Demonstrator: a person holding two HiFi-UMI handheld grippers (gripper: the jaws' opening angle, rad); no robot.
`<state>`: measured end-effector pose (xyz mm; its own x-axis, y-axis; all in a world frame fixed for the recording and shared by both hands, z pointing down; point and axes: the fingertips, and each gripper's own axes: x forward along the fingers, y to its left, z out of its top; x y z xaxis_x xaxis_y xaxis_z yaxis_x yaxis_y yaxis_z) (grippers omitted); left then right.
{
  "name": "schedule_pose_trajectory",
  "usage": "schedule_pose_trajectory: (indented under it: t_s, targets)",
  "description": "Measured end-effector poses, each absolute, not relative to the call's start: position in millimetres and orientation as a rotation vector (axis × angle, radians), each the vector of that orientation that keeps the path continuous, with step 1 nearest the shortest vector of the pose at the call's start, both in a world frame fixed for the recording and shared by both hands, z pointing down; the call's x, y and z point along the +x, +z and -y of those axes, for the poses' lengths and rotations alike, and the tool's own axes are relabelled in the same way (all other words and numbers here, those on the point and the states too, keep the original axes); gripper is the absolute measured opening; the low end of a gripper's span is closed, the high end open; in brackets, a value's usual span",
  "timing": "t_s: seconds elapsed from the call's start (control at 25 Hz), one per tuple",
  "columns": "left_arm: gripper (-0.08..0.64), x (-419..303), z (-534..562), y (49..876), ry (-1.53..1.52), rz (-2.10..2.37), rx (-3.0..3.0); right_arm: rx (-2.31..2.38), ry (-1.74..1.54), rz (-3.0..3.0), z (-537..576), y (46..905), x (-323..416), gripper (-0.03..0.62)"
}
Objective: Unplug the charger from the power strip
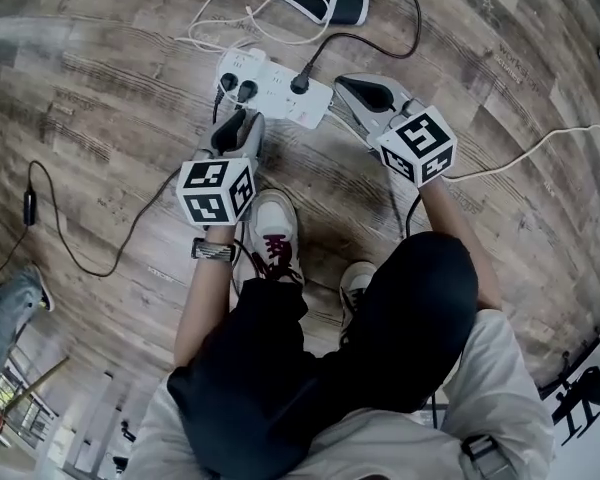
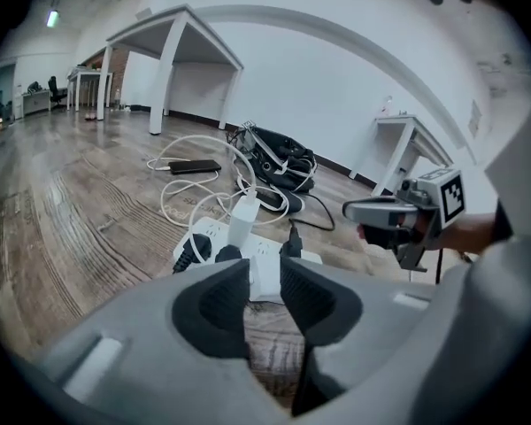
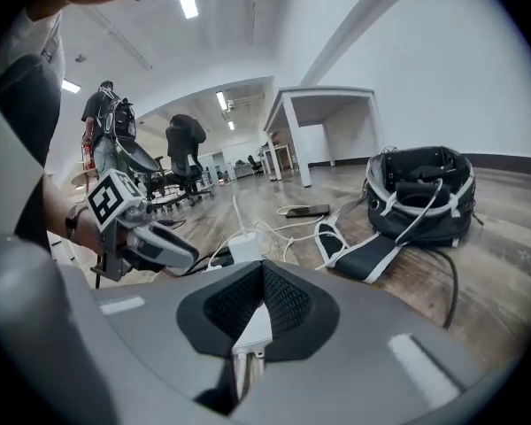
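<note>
A person crouches over a plank-patterned wooden floor (image 1: 100, 98), holding a grey two-jaw gripper in each hand above a white rectangular plastic power strip (image 1: 280, 96).

The right gripper (image 3: 261, 268) has its black ridged pads pressed together on a small white plastic plug piece (image 3: 252, 330). The piece's metal pins point back toward the camera. Bare pins in open air suggest this is the charger, already clear of its socket and held beside the strip's right end.

The left gripper (image 2: 264, 268) has its pads part-way spread with nothing between them; only the strip shows beyond the gap. It sits near the strip's left end, probably to keep the strip from lifting with the pull.

On the strip stands an upright white block-shaped adapter (image 2: 243, 221) with a white cable, flanked by black round plugs (image 1: 248, 90). It is not certain whether that block or the pinched piece is the charger meant.

Several things are hard to make out:
- In the head view, the right gripper's body covers what it holds, and the white block blends into the white strip.
- No view shows whether a cable trails from the pinched piece.
- The left gripper's bulk hides the strip's near edge, so contact there cannot be judged.
- The person's knees and shoes cover the floor nearer the body.
</note>
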<state>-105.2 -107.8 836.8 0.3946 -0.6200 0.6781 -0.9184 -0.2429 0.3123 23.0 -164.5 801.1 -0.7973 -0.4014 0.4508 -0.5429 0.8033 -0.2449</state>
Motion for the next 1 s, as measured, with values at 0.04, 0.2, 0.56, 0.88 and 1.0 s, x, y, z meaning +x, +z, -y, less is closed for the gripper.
schedule_pose_trajectory:
  t_s: [0.04,0.2,0.56,0.88,1.0]
  targets:
    - [0.103,-105.6,109.1,833.4,0.554,1.333,1.979,0.732,0.501,2.616,169.2,793.0,27.0,0.002]
    - [0.077,-109.1,122.1,814.3,0.585,1.392,2.048,0.802,0.434,2.618,186.7,769.6,41.9,0.002]
    - [0.005,-108.7,190.6,735.2,0.534,1.532,2.25,0.987,0.31,2.631,226.3,703.9,63.6,0.002]
    - [0.005,-106.8,213.9,597.6,0.461,1.584,2.391,1.181,0.194,2.645,234.1,542.5,62.3,0.002]
    - [0.005,-110.8,213.8,534.8,0.462,1.588,2.395,1.183,0.165,2.669,229.9,468.8,52.3,0.002]
